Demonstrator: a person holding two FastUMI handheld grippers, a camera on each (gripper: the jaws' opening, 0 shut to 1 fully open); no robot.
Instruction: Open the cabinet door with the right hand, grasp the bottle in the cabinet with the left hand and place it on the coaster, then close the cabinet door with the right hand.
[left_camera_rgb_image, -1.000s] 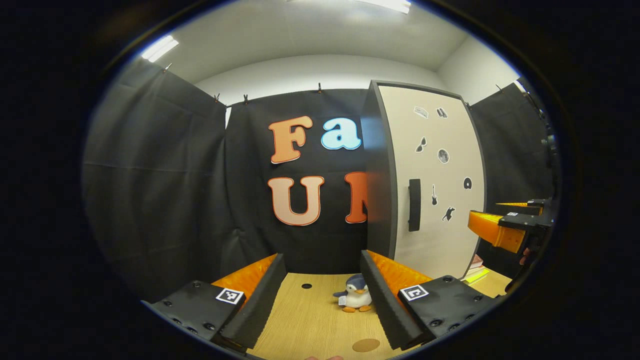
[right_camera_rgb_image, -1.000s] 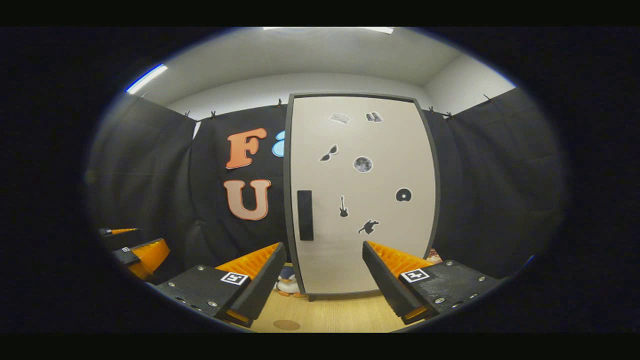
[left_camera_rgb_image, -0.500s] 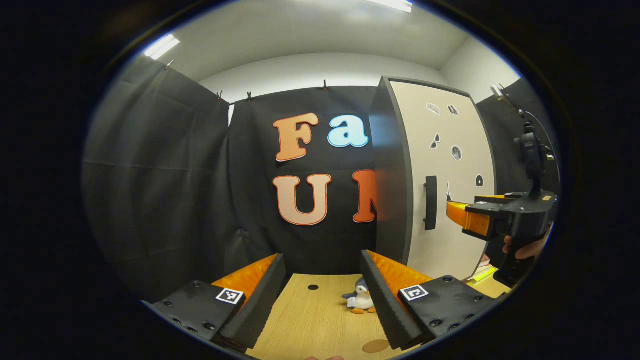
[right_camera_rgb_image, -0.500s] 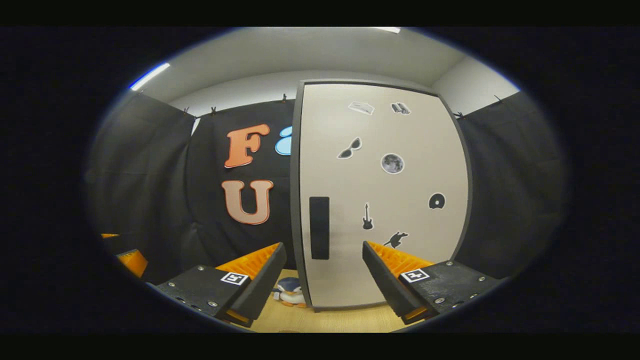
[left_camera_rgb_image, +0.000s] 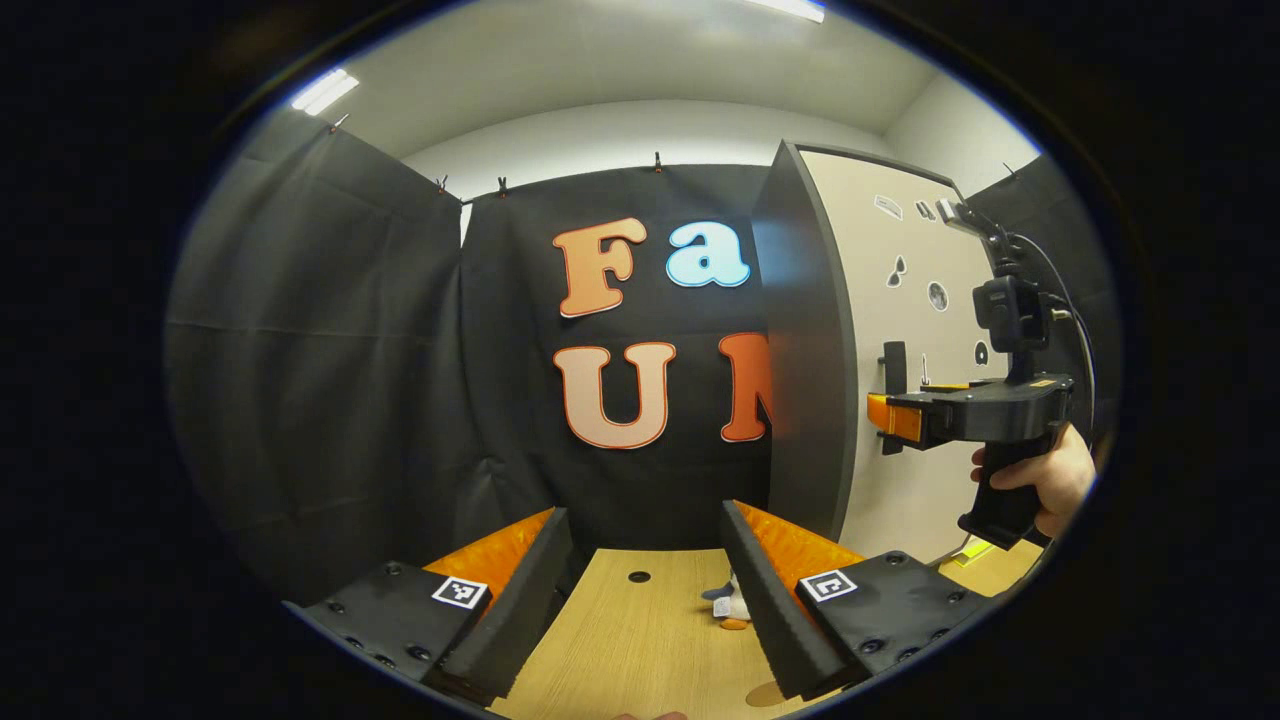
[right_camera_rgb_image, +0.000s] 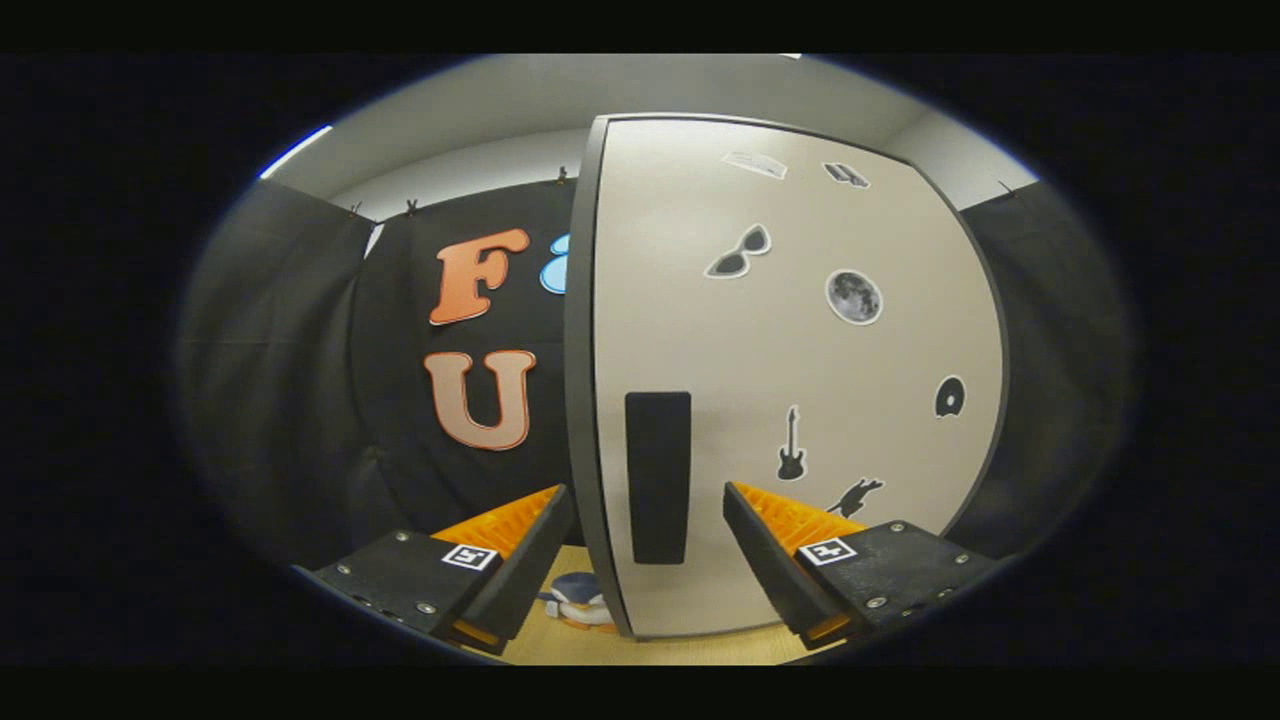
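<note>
We held the right gripper (right_camera_rgb_image: 648, 545) wide open in front of the closed cabinet door (right_camera_rgb_image: 790, 350), its dark handle (right_camera_rgb_image: 658, 475) standing between the two fingers, so we judged that the good way was to go straight forward, close on the handle and pull along the hinge arc. The left gripper (left_camera_rgb_image: 645, 590) waited open and empty over the bench (left_camera_rgb_image: 620, 640); the bottle was presumably behind the door. We could read no brand, only picture stickers (right_camera_rgb_image: 853, 297).
</note>
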